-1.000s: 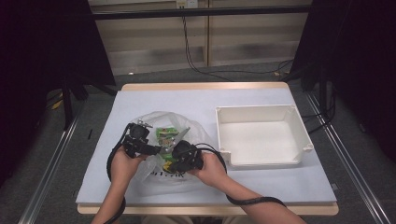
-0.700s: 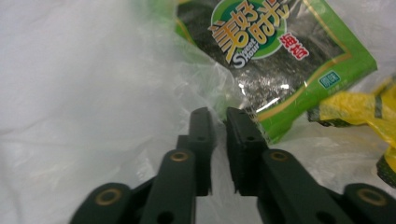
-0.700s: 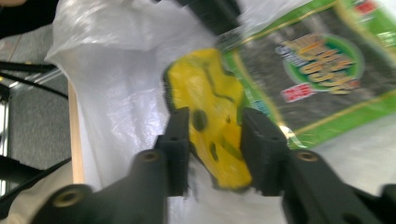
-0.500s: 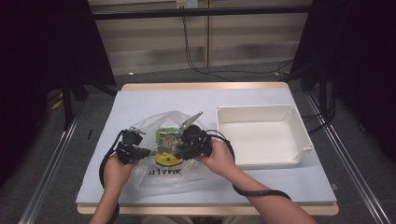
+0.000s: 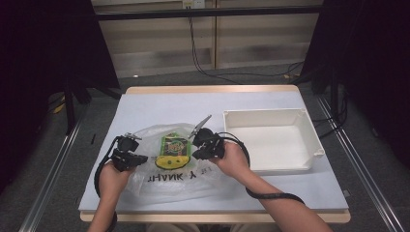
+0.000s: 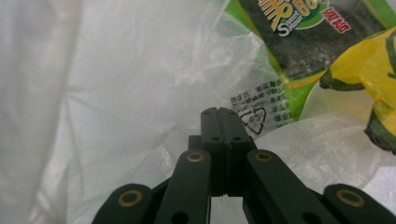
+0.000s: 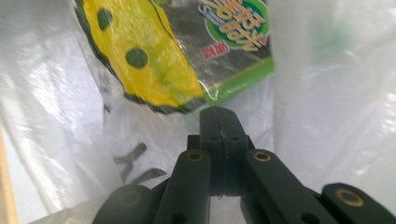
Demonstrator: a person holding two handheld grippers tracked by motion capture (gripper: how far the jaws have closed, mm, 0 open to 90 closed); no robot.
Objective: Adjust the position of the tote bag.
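A clear plastic bag [image 5: 186, 181] printed with a yellow smiley and black letters lies flat on the table's near left. Inside it is a green seaweed snack packet [image 5: 174, 144]. My left gripper [image 5: 143, 158] is at the bag's left edge, jaws together, pinching the film [image 6: 154, 107] that puckers at its tips [image 6: 227, 113]. My right gripper [image 5: 195, 153] is at the bag's right edge beside the packet. Its jaws have just closed, and its tips [image 7: 219, 112] are together on the film below the packet [image 7: 229, 51] and the yellow print [image 7: 140, 56].
An empty white tray [image 5: 309, 126] stands to the right of the bag, close to my right hand. The light blue table cover [image 5: 159, 104] stretches behind the bag. Black cables trail from both grippers along the forearms.
The hands moved apart, the left one leftward and the right one rightward. The bag went from puffed up to spread flat between them, with the packet now showing in the middle.
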